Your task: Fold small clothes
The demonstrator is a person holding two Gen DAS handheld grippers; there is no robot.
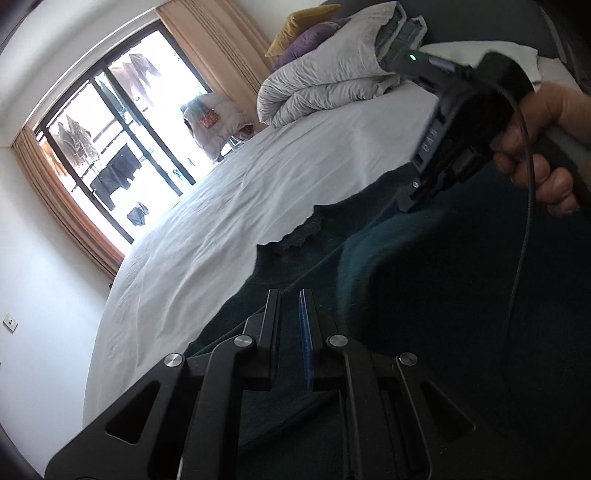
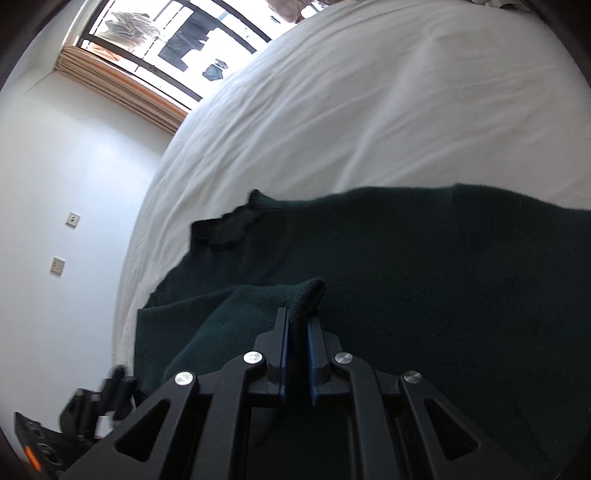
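Dark green sweater (image 2: 424,266) lies spread on the white bed sheet (image 2: 351,110), near the bed's edge by the wall. Right claw (image 2: 297,325) pinches a sleeve cuff (image 2: 308,295), fingers narrow around the knit, cuff lifted over the sweater body. Left claw (image 1: 290,299) hovers low over the sweater, fingers narrowly apart, nothing between them. Folded grey duvet (image 1: 325,85) and cushions (image 1: 303,33) sit at the bed's far end.

Dark green knit sweater (image 2: 424,266) spread mostly flat on the white bed sheet (image 2: 332,110), ribbed collar (image 2: 225,227) rumpled at the far edge. One sleeve cuff (image 2: 308,295) is lifted and folded in over the body.
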